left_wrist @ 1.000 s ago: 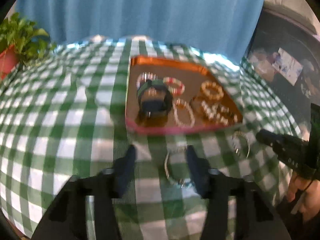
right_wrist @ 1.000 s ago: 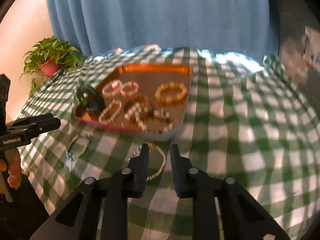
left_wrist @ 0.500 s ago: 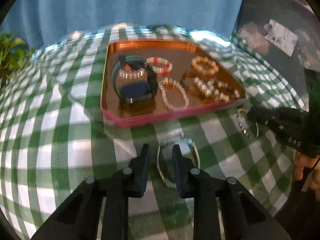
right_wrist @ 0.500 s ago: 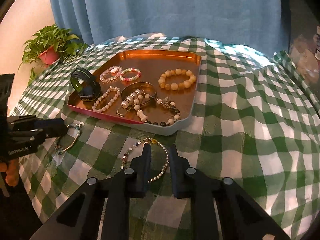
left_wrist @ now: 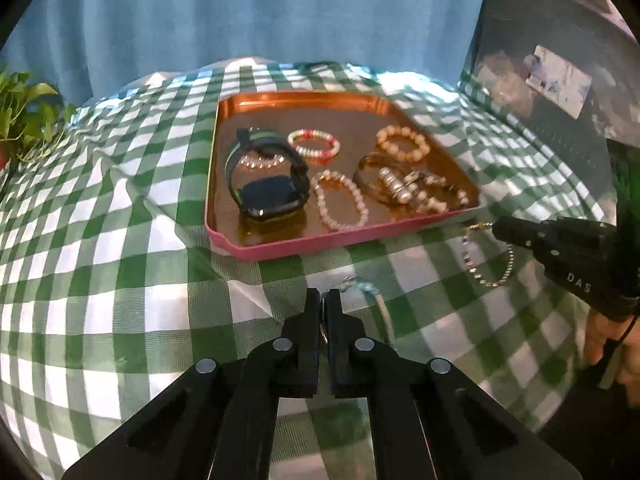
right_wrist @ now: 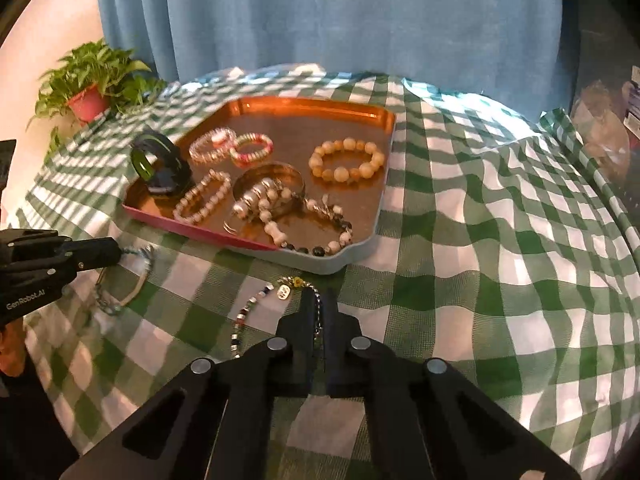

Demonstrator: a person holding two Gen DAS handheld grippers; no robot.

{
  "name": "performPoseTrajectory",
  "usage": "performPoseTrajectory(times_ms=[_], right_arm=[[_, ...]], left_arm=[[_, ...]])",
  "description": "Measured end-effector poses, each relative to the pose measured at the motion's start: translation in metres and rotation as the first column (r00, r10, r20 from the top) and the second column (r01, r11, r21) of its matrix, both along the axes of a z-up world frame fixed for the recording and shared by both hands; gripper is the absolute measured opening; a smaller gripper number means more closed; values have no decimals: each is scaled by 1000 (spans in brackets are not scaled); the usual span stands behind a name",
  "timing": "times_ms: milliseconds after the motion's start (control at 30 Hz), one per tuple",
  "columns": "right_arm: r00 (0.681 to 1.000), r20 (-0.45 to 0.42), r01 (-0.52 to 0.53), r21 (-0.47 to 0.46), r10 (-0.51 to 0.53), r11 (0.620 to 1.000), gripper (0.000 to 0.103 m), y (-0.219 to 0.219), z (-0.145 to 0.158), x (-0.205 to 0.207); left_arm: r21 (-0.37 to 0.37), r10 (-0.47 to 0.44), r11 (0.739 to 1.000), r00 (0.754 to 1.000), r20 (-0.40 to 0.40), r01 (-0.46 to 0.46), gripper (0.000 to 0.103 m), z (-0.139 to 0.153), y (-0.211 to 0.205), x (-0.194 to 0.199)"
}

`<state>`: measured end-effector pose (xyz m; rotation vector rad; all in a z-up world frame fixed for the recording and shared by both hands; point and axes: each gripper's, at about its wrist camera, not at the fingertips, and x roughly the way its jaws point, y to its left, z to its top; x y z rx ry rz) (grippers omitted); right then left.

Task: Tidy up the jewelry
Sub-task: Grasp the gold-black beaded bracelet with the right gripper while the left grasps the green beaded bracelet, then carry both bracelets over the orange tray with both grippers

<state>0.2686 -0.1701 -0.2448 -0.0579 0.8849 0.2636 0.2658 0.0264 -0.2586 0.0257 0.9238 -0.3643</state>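
Observation:
On the green checked cloth, in front of the tray, lie two bracelets. A cord bracelet with a blue bead (left_wrist: 370, 290) (right_wrist: 138, 270) has its left side pinched between my left gripper (left_wrist: 322, 300) (right_wrist: 114, 254); the jaws are closing to a sliver. My right gripper (right_wrist: 319, 300) (left_wrist: 498, 226) is closing its jaws on the thin chain of a beaded chain bracelet (right_wrist: 256, 308) (left_wrist: 490, 258). The copper tray (left_wrist: 280, 246) (right_wrist: 200, 233) holds a dark smartwatch (left_wrist: 268, 194) (right_wrist: 162, 164) and several bead bracelets.
A potted plant (right_wrist: 86, 92) stands at the table's far left edge. A blue curtain (right_wrist: 320, 20) hangs behind the table. Dark furniture (left_wrist: 560, 92) is at the right. A person's hand (left_wrist: 618, 344) holds the right gripper. The cloth is wrinkled around the tray.
The left gripper went from wide open to shut on the cord bracelet and drew in toward it. The right gripper closed its small gap onto the chain.

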Motion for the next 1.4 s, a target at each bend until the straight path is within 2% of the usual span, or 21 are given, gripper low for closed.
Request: performPoseTrajectory(times_ms=[133, 233, 400, 633, 833, 1200, 1400], right_arm=[[1000, 24, -3, 9, 3, 1000, 2, 2, 15, -10], [1000, 31, -5, 27, 4, 1000, 2, 5, 26, -18], [998, 64, -9, 50, 6, 999, 2, 15, 52, -35], [989, 144, -38, 35, 32, 999, 2, 30, 101, -51], [979, 204, -35, 55, 23, 998, 2, 34, 140, -57], [963, 266, -62, 115, 30, 991, 2, 46, 190, -53], [966, 259, -57, 156, 15, 986, 2, 43, 194, -34]], left_arm=[[-33, 5, 999, 1000, 7, -5, 3, 19, 1, -13], [-18, -2, 1000, 999, 40, 2, 3, 35, -4, -27], [-35, 3, 999, 996, 92, 0, 3, 67, -12, -44], [-86, 36, 996, 984, 177, -21, 3, 121, -19, -46], [-111, 84, 992, 975, 208, -62, 3, 158, -15, -44], [-143, 82, 989, 961, 263, -46, 3, 197, -13, -39], [-177, 103, 983, 958, 267, -56, 3, 206, -8, -10]])
